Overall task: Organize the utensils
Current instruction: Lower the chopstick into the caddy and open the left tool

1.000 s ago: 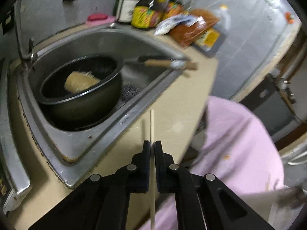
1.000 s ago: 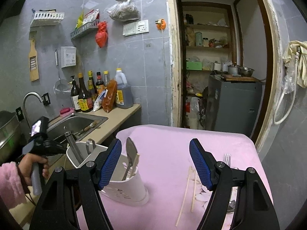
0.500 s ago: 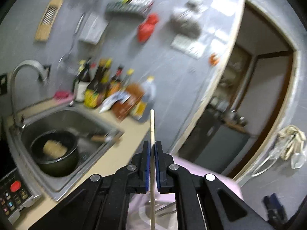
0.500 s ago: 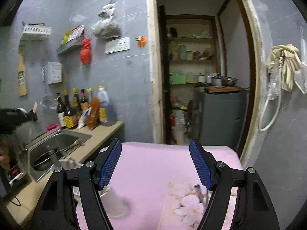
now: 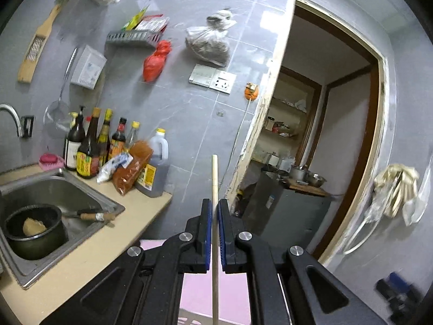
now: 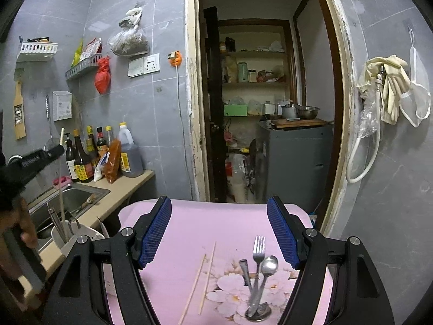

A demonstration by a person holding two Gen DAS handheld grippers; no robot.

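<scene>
My left gripper [image 5: 213, 211] is shut on a pale wooden chopstick [image 5: 214, 178] that stands upright through its fingers. In the right wrist view the left gripper [image 6: 54, 150] is at the far left, holding that chopstick [image 6: 61, 178] down into a white utensil holder [image 6: 81, 237] with metal utensils in it. My right gripper [image 6: 219, 227] is open and empty above the pink table [image 6: 230, 222]. On the table lie two chopsticks [image 6: 207, 276], a fork [image 6: 257, 260], a spoon [image 6: 268, 268] and another metal utensil [image 6: 245, 270].
A sink [image 5: 54, 189] with a dark pot [image 5: 32, 233] sits at the left in a beige counter [image 5: 108, 243]. Sauce bottles [image 5: 94, 149] line the wall. An open doorway [image 6: 259, 108] with shelves and a grey cabinet [image 6: 295, 159] lies ahead.
The left gripper has tilted up from the sink toward the wall with the chopstick still in it. The right gripper has swung right, bringing the fork, spoon and chopsticks into view.
</scene>
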